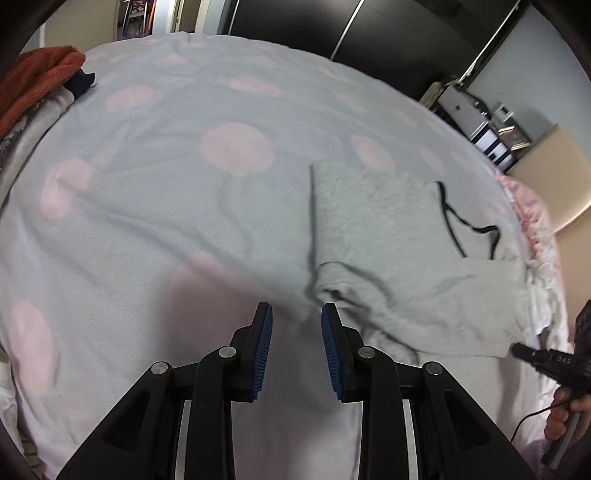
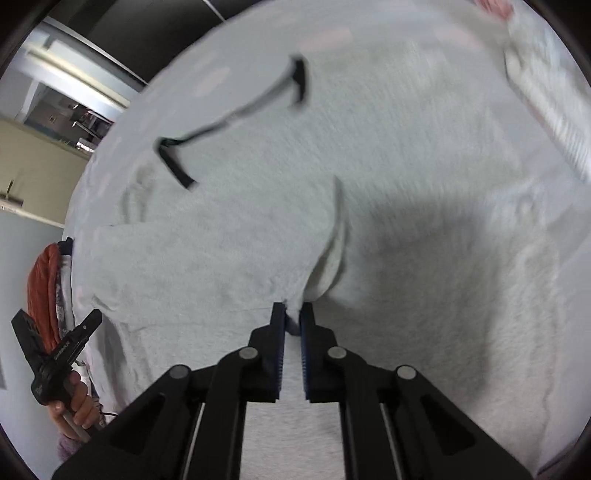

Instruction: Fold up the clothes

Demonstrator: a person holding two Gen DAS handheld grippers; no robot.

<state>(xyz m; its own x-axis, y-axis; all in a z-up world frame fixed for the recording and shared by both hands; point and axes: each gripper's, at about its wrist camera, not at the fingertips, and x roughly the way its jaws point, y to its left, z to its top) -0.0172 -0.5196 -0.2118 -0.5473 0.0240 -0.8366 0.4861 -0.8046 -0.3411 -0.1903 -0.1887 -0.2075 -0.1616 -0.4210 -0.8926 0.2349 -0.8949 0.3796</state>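
Observation:
A grey sweatshirt (image 1: 388,229) with a black drawstring (image 1: 465,225) lies spread on the bed, right of centre in the left wrist view. My left gripper (image 1: 296,314) hovers open just short of its near left corner, with only blanket between the fingers. In the right wrist view my right gripper (image 2: 291,317) is shut on a pinched fold of the sweatshirt (image 2: 240,240) at its near edge. The right gripper (image 1: 517,349) also shows at the far right of the left view, at the garment's hem. The left gripper (image 2: 57,317) appears open at the left edge of the right view.
The bed is covered by a pale blanket with pink dots (image 1: 236,147). A pile of clothes topped by an orange fleece (image 1: 40,81) sits at the bed's far left corner. Dark wardrobe doors (image 1: 332,26) and shelves (image 1: 491,136) stand behind. A pink frilled cloth (image 1: 532,221) lies along the right edge.

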